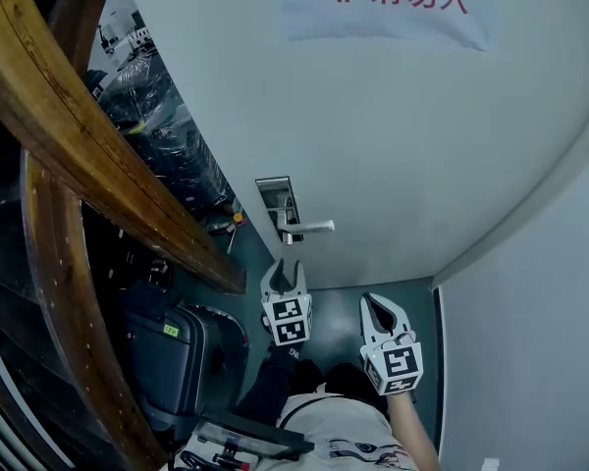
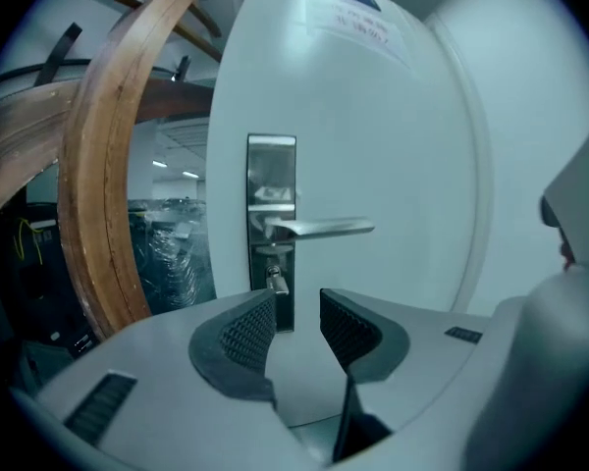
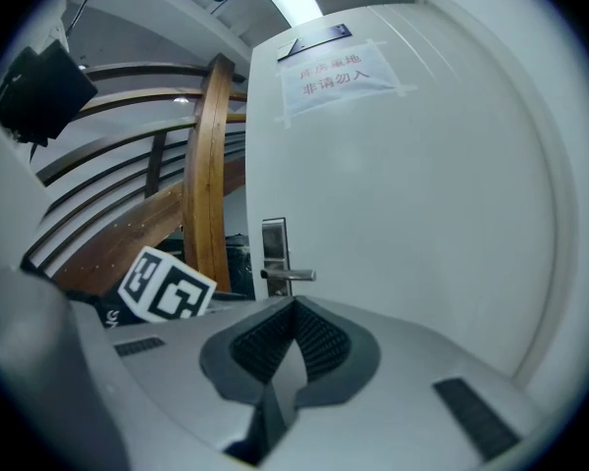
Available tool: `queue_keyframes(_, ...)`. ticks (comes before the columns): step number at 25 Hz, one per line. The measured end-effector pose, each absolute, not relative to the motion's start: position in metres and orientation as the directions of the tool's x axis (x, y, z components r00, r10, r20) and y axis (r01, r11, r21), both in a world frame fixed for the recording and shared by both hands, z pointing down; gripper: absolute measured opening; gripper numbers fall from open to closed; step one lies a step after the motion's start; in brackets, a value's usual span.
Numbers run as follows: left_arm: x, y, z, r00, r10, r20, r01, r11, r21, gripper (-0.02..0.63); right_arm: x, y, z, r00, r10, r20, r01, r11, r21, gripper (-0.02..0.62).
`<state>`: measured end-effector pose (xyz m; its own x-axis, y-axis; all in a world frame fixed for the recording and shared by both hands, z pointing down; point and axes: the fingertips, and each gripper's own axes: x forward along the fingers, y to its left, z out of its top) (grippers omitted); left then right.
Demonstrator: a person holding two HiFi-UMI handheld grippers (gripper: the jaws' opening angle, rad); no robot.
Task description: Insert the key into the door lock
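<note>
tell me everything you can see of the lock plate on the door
The lock plate is a tall, narrow rectangle of shiny, mirror-like metal. It is set upright near the left edge of the pale door. A silvery lever handle juts from its middle, level and pointing right. Below the lever a small metal piece, seemingly the key, sticks out of the plate. The open left gripper faces the plate from short of it, not touching.
</note>
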<state>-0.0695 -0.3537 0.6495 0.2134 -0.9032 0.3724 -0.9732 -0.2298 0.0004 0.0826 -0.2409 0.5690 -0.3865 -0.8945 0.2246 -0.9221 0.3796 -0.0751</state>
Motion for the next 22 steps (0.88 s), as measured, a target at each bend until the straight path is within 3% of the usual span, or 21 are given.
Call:
queue_keyframes(8, -0.064, -0.285, 0.545, 0.271, -0.917, 0.292, -0.957, -0.289, -0.022, 0.006, 0.051, -0.254, 0.484, -0.455, -0.876, 0.162, -0.890, 0.450, -0.070, 0.006)
queue_keyframes(22, -0.069, -0.303, 0.457, 0.287, -0.948, 0.139, -0.956, -0.293, -0.024, 0.006, 0.052, -0.282, 0.427, -0.378, -0.924, 0.050, -0.926, 0.376, -0.046, 0.006)
